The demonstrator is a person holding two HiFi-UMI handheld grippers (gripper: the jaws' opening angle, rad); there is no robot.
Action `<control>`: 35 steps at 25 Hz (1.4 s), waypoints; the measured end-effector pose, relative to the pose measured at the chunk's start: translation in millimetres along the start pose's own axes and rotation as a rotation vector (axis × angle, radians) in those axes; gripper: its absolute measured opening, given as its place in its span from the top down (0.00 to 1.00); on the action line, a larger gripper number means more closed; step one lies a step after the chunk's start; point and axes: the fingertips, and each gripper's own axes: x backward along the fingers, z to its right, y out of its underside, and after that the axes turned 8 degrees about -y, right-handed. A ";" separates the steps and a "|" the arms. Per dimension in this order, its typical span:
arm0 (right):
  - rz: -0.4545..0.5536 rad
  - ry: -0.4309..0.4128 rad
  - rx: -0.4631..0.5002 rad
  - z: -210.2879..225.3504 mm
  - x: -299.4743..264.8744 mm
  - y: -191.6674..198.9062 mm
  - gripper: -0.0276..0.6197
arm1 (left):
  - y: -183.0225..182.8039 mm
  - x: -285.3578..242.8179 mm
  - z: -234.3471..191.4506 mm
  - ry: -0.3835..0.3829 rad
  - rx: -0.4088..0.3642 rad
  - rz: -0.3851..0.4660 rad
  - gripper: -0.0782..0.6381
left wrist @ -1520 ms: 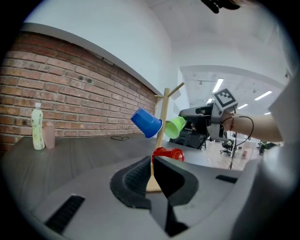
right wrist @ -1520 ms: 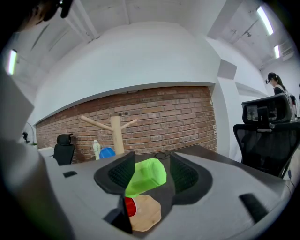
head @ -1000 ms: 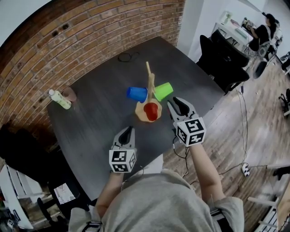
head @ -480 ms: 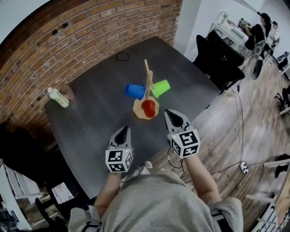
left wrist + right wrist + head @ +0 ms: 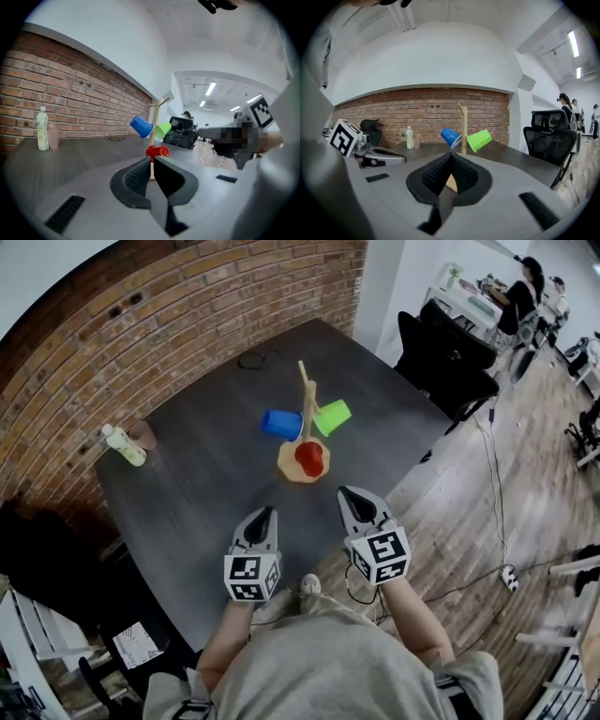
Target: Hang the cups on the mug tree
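Brick wall (image 5: 187, 306), bottle (image 5: 124, 444) — well apart from mug tree (image 5: 307, 407).

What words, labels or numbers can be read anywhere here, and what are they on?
No readable text anywhere.
Bottle label: too small to read.
Left tool and right tool: black-and-white square marker patterns, no letters.
White sheet at lower left: print too blurred.
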 end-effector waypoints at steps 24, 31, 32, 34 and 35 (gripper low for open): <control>0.041 0.065 -0.033 -141.6 151.3 25.1 0.96 | 29.4 183.5 39.5 0.061 -0.044 0.043 0.86; 0.041 0.075 -0.021 -173.8 184.9 34.9 0.96 | 39.8 231.5 45.8 0.059 -0.049 0.056 0.86; 0.043 0.075 -0.025 -178.7 189.4 37.1 0.96 | 42.4 238.4 46.2 0.057 -0.049 0.054 0.86; 0.049 0.072 -0.035 -187.9 198.1 39.8 0.96 | 47.1 251.6 48.0 0.056 -0.047 0.052 0.86; 0.053 0.071 -0.038 -192.2 202.0 40.2 0.96 | 48.9 257.8 49.0 0.057 -0.048 0.052 0.86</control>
